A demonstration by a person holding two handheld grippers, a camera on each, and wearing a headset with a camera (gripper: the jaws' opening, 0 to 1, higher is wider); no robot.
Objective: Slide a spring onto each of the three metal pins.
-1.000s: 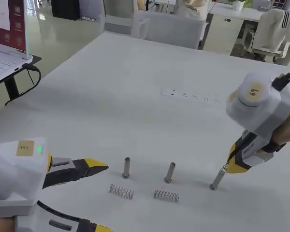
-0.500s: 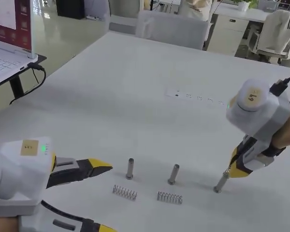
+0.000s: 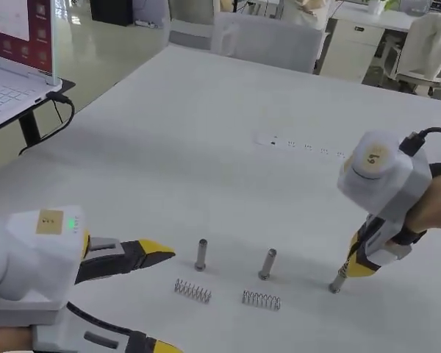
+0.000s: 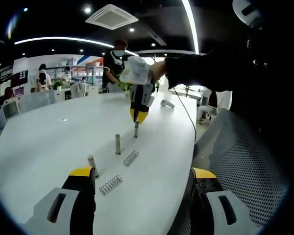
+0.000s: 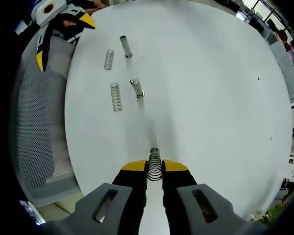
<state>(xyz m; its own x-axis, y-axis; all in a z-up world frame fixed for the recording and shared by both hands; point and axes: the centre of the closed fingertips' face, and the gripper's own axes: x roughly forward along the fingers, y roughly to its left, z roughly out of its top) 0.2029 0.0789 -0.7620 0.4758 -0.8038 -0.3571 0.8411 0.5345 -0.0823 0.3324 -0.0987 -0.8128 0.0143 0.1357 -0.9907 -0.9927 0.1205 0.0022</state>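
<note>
Three metal pins stand upright in a row on the white table: the left pin (image 3: pixel 201 254), the middle pin (image 3: pixel 267 263) and the right pin (image 3: pixel 338 282). Two loose springs (image 3: pixel 192 290) (image 3: pixel 261 299) lie flat in front of the left and middle pins. My right gripper (image 3: pixel 360 266) is shut on a third spring (image 5: pixel 155 169), held over the top of the right pin (image 5: pixel 155 152). My left gripper (image 3: pixel 158 298) is open with nothing in it, left of the left pin. The left gripper view looks along the row of pins (image 4: pixel 117 144) towards the right gripper (image 4: pixel 139 105).
A laptop (image 3: pixel 11 44) sits on a stand off the table's left side, with a cable hanging from it. A flush socket strip (image 3: pixel 301 147) lies in the table (image 3: pixel 206 132) behind the pins. Chairs (image 3: pixel 264 40) stand at the far edge. A mesh chair seat (image 5: pixel 44 122) is near the front edge.
My right gripper has come lower with its spring, so less of the right pin shows below it. The left gripper has barely moved. The head camera has shifted a little.
</note>
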